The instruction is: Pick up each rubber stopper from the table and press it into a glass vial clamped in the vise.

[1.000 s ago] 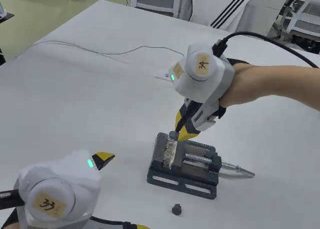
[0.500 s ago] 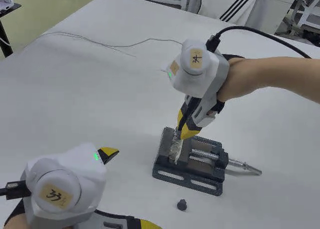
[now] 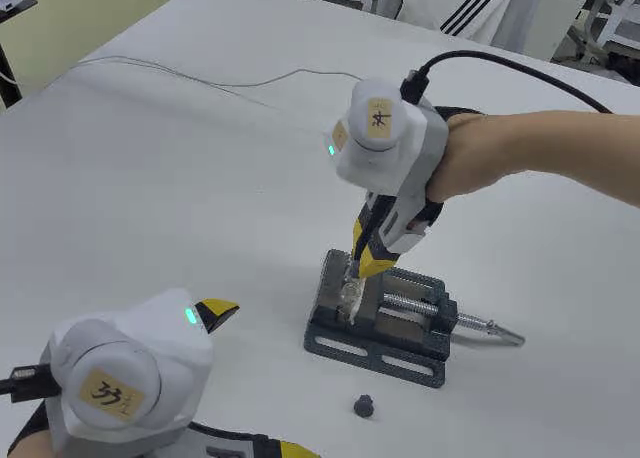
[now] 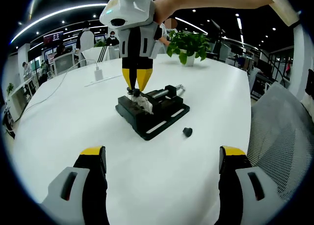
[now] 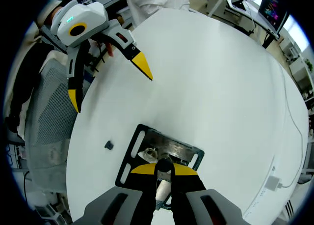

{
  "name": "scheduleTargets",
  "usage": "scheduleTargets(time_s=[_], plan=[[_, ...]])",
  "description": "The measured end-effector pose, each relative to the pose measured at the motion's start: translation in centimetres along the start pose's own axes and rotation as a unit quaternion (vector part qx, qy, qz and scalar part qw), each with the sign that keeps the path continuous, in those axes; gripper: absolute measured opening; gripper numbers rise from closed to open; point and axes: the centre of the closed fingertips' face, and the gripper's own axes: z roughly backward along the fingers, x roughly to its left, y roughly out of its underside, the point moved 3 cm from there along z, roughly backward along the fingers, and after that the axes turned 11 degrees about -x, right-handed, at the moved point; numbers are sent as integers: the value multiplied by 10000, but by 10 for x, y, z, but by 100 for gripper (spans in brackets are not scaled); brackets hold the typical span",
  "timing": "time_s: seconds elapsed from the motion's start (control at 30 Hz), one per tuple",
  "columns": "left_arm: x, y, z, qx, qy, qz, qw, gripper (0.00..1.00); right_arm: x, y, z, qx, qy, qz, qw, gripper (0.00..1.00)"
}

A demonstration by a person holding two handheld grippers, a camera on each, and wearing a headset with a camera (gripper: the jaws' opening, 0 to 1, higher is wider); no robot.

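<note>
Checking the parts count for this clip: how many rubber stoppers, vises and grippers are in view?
Rubber stoppers: 2 (loose rubber stopper on the table, held rubber stopper in the right gripper)
Vise: 1
Grippers: 2 (the right one, plus the left gripper)
Total: 5

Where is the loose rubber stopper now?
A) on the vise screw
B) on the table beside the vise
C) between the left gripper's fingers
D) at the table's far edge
B: the loose stopper lies on the table, near the vise base but apart.
</note>
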Motion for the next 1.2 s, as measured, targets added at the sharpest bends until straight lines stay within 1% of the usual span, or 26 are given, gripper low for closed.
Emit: scheduleTargets(time_s=[0.1,0.2,0.23,0.3,0.33,0.43,0.53,0.6,0.63,0.8,0.9,0.93,1.03,1.07,1.1,1.13,1.17,1.2], plan=[[1,0,-1,-3,1,-1,10000,95,-1,-1,0,39,-9,-89,10000,4],[2,-1,-1,-19,-1,-1,10000,95,-1,-1,0,74,0,-296,9995,4],[2,-1,-1,-15,-2,4,10000,95,-2,-1,0,82,-2,-307,9995,4],[2,-1,-1,-15,0,1,10000,95,-2,-1,0,128,26,-519,9986,4],[2,0,-1,-16,5,6,10000,95,-2,-1,0,132,20,-537,9985,4],[2,0,-2,-15,13,8,10000,95,-3,-1,-1,181,24,-740,9971,3],[1,0,-2,-12,16,26,10000,95,-3,-2,-1,234,48,-982,9949,3],[0,0,-2,-12,21,28,10000,94,-2,-3,-1,281,55,-1050,9941,3],[0,0,-3,-16,30,35,10000,95,-1,-3,-1,315,82,-1140,9929,3],[-2,0,-5,-33,49,47,10000,94,1,-3,0,362,174,-1403,9893,3],[-3,0,-6,-31,65,40,10000,94,2,-3,0,351,241,-1599,9862,3],[-4,-1,-6,-35,68,42,10000,94,2,-3,0,339,282,-1722,9841,3],[-4,-1,-7,-34,72,38,10000,94,2,-3,0,327,327,-1788,9828,3],[-4,-1,-7,-37,72,43,10000,94,2,-3,0,324,371,-1858,9813,3],[-4,-1,-7,-39,73,45,10000,94,3,-3,0,328,369,-1821,9820,3],[-4,-1,-7,-41,80,47,9999,94,3,-4,0,330,364,-1571,9864,3],[-4,-1,-7,-38,87,44,9999,94,4,-3,1,330,386,-1705,9841,4],[-5,-1,-7,-31,90,35,9999,93,4,-3,1,322,390,-1671,9846,4]])
